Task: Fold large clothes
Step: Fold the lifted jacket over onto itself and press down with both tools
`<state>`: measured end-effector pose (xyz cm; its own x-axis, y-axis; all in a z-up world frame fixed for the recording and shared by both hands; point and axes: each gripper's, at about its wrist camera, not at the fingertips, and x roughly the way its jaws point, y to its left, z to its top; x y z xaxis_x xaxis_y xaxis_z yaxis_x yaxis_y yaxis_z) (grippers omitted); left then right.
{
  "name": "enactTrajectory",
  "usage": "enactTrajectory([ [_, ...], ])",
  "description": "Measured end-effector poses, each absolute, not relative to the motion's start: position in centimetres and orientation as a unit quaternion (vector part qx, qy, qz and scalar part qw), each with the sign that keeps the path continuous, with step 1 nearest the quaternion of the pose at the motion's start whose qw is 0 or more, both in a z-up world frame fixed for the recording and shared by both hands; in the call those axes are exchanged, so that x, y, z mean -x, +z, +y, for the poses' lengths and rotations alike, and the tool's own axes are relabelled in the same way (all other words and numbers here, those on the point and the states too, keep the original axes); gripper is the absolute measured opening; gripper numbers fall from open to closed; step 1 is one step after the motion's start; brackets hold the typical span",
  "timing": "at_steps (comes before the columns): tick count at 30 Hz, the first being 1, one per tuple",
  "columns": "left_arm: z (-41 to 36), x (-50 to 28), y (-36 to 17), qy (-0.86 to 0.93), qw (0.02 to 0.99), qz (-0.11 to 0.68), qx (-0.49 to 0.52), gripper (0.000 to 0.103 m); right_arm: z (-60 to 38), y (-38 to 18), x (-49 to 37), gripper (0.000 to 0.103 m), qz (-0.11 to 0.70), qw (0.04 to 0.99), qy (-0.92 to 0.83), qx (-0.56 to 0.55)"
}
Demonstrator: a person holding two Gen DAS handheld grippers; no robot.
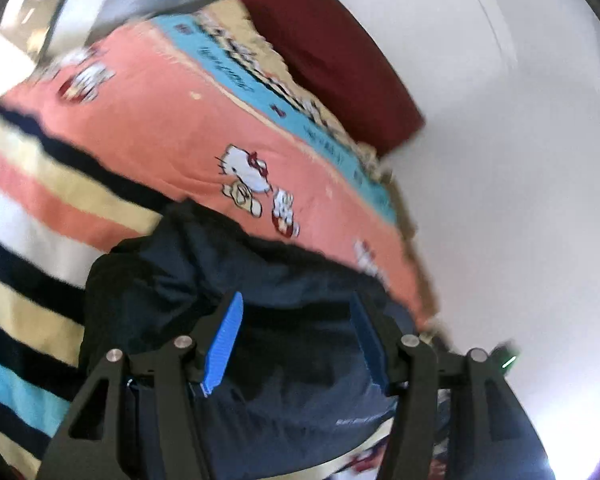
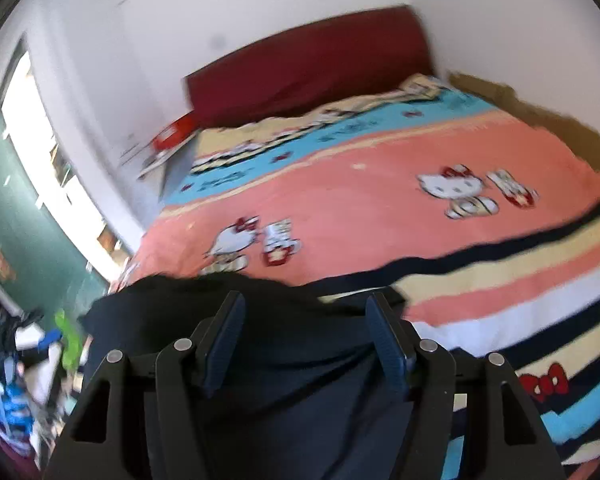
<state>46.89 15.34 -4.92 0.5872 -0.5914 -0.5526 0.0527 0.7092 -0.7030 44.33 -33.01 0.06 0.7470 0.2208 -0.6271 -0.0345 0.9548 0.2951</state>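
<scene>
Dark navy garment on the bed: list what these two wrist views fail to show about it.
- Dark navy garment: its type and near part, hidden by the open left gripper and the left view's bottom edge.
- Its contact with the open right gripper: undecidable in the right view.
- Blue band's lettering on the pink cartoon-cat bedspread: motion-blurred.

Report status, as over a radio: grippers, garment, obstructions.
Left gripper open, right gripper open, neither gripping. Dark garment bunched on the bedspread beneath both. Nothing in the way.
</scene>
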Motion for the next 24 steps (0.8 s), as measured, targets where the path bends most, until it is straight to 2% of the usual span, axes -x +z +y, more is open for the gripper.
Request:
enactTrajectory([
  [6, 6.0, -48.3, -6.3, -0.202, 0.847, 0.454, 0.188, 0.054, -25.3, -0.7, -43.7, 0.063, 0.369, 0.921, 0.121, -0.036],
  [10, 2.1, -50.6, -7.7, -0.18, 0.863, 0.458, 0.115, 0.054, -23.0, -2.7, -46.0, 0.063, 0.384, 0.915, 0.127, -0.014],
  [17, 1.4, -57.8, -12.9, -0.148, 0.837, 0.518, 0.095, 0.06, -24.4, -7.4, -52.8, 0.074, 0.431, 0.897, 0.093, -0.003],
  [24, 0.4, -59.8, -16.5, -0.126, 0.839, 0.525, 0.065, 0.06, -25.2, -11.9, -55.3, 0.075, 0.46, 0.884, 0.087, -0.018],
])
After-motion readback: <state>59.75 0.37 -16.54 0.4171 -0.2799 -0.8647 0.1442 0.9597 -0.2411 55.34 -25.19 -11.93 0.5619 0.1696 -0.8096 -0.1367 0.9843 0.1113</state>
